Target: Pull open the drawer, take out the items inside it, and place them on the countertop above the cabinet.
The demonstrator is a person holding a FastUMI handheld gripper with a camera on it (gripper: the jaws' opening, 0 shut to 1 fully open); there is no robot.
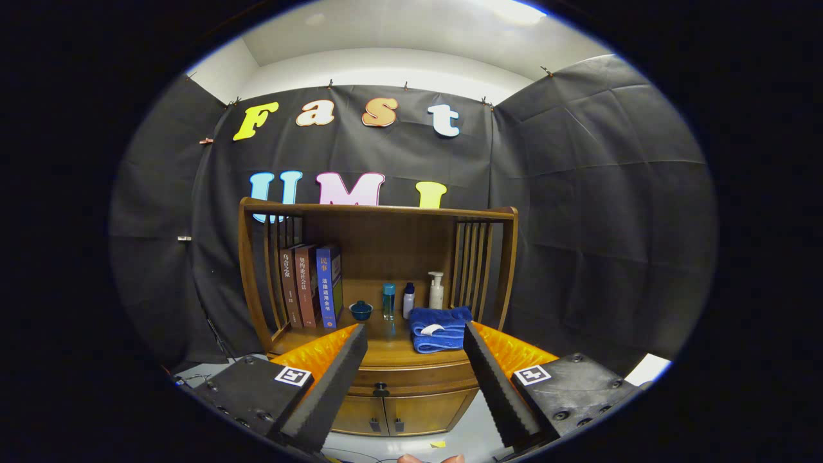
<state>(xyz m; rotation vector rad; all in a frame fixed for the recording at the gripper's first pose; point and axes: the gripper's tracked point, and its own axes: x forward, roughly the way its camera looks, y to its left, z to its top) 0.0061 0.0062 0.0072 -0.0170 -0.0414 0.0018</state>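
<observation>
claw open, empty | drawer closed | books Chinese-titled spines

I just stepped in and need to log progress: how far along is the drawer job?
Nothing looks done yet: the drawer is closed, its knob untouched. In hand: the gripper is open and empty, well back from the cabinet, the knob showing between its fingers. Left: pull the drawer open, lift out whatever is inside, and set it on the countertop, where a blue towel already lies.
</observation>
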